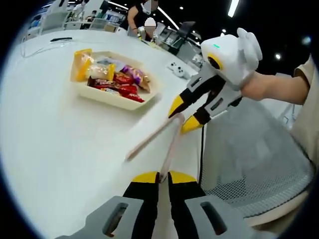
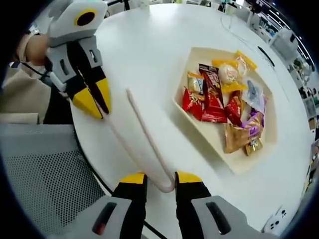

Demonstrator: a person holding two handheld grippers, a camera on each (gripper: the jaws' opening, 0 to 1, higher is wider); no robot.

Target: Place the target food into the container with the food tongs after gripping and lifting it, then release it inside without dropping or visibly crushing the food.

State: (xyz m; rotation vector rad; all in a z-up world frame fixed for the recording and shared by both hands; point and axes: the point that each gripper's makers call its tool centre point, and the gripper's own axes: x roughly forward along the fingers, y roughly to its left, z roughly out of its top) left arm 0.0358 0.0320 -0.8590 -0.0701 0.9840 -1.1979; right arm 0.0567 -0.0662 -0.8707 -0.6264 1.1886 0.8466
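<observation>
Food tongs (image 2: pixel 144 129) are pinched at the bend by the right gripper (image 2: pixel 160 178) jaws, left gripper (image 1: pixel 163 175) clenched on one arm tip, looks like they're just getting set up; next they reach for the wrapped snacks (image 2: pixel 209 99) in the tray (image 2: pixel 234 165) across the worktop (image 2: pixel 149 45)

A smooth, matt white table (image 2: pixel 164 45) is seen. The tray (image 2: pixel 202 134) looks like matt cream plastic. Glossy, crinkled foil wrappers (image 2: pixel 212 97) are seen inside. The tongs (image 2: pixel 144 134) appear smooth, pale pink plastic.
</observation>
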